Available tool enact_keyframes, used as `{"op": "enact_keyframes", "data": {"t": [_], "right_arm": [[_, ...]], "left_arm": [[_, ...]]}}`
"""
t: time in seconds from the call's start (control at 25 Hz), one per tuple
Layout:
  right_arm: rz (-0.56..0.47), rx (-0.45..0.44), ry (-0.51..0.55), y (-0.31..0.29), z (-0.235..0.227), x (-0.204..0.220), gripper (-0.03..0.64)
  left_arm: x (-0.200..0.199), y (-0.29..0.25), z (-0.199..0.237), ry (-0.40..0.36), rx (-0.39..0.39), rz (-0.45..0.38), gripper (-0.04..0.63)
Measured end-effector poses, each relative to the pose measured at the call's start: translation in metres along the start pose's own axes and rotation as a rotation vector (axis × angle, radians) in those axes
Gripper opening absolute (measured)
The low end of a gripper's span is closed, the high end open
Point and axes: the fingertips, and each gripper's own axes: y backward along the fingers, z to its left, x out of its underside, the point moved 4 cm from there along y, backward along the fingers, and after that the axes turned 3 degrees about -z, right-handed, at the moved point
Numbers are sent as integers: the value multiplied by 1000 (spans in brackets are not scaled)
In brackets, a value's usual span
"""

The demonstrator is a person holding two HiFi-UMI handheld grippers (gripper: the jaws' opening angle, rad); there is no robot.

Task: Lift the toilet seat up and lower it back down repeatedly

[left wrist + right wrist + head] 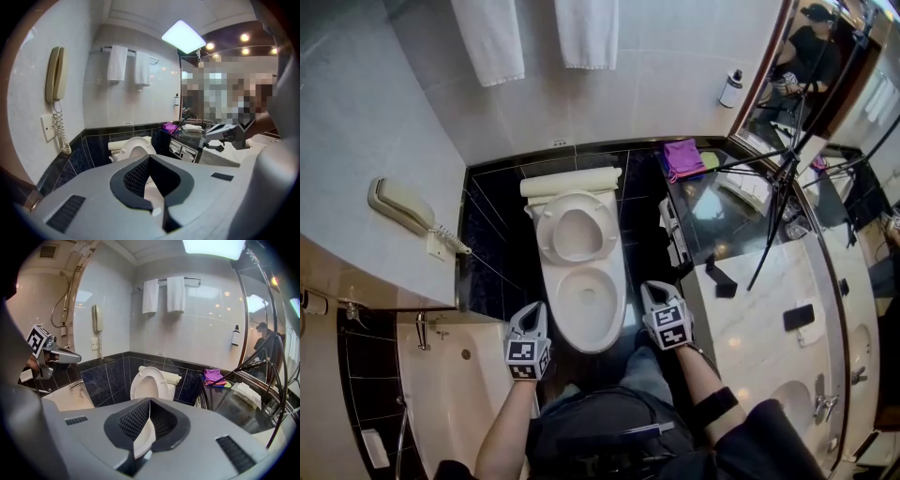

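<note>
We see the toilet seat (546, 234) raised. It is a white oval ring with a wide egg-shaped opening, hinged at the rear edge of the toilet bowl (586, 339) and tipped up and back, so that its underside faces the front of the toilet. It stands nearly upright and clear of the bowl's rim, which lies bare below it. From either side we find the same pose: the ring (138, 139) upright at the rear of the bowl, its pale inner face (133, 383) toward us.
</note>
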Motion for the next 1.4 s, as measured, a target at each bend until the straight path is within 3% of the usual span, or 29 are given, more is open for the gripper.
{"op": "enact_keyframes", "data": {"t": [0.16, 0.48, 0.84, 1.08, 1.4], "right_arm": [[-5, 17, 88, -29, -19, -24, 61], [24, -37, 251, -101, -48, -56, 138], [56, -138, 445, -223, -66, -63, 214], [66, -161, 521, -300, -75, -57, 242], [68, -180, 546, -375, -80, -63, 242]], "left_arm": [[-12, -21, -7, -60, 19, 18, 0], [-16, -70, -6, -13, -41, 29, 0], [-6, -139, 8, -46, -84, 78, 0], [15, -185, 22, -76, -100, 105, 0], [31, -227, 29, -30, -127, 106, 0]]}}
